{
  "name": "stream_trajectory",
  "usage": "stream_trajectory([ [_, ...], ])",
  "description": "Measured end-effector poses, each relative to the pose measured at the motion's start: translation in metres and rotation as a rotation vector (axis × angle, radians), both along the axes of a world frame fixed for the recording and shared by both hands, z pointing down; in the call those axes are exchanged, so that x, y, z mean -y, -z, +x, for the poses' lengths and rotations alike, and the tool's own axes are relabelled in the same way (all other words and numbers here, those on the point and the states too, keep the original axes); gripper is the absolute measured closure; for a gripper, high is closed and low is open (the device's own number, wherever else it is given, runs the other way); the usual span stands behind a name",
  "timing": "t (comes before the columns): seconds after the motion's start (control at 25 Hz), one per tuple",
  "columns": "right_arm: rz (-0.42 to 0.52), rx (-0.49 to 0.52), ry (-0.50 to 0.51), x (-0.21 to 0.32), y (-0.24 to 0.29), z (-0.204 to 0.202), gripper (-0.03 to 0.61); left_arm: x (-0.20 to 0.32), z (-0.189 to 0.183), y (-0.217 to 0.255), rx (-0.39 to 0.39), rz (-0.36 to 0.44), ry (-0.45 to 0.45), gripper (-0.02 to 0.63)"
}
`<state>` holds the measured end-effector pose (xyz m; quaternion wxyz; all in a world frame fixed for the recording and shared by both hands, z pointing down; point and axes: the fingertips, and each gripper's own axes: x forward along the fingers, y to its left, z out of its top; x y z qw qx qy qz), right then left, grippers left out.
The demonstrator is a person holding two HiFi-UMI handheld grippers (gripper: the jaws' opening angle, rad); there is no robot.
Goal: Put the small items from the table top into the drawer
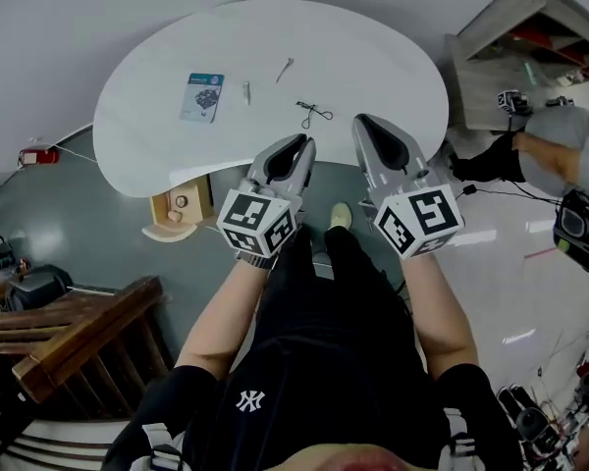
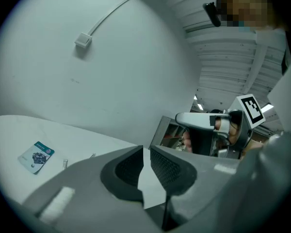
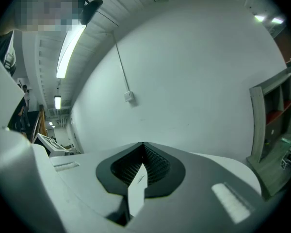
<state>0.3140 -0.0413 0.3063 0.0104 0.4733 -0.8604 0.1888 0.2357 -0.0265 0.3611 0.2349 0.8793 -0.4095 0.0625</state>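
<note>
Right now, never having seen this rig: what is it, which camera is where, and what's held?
No robot: a person holds a two-jaw tool in each hand. The head view looks down from their head; the other two cameras ride on the tools. The left tool has its jaws slightly apart, the right tool has them together; both are empty. On the white table lie a printed card, a small pale stick, a small metal piece and a black wiry item.

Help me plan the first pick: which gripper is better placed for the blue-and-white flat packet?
Probably left. The left gripper is nearer the blue-and-white flat packet, jaws slightly apart; the right gripper is farther, jaws together.
</note>
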Motion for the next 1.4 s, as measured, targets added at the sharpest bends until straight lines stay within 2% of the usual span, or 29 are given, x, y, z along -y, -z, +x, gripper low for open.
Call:
stream_trajectory([
  [0.36,-0.068,-0.018,0.002,0.016,-0.065,-0.028,0.555,0.038,-0.014,-0.084,0.118,-0.044,0.019,0.564],
  [0.88,-0.147,-0.023,0.005,0.036,-0.126,-0.028,0.555,0.066,-0.01,-0.194,0.288,-0.156,0.057,0.552],
  [1.08,-0.172,-0.022,0.01,0.04,-0.14,-0.026,0.555,0.074,-0.011,-0.22,0.384,-0.195,0.06,0.545],
  [1.4,-0.19,-0.022,0.013,0.047,-0.148,-0.02,0.555,0.083,-0.002,-0.242,0.471,-0.225,0.029,0.545],
])
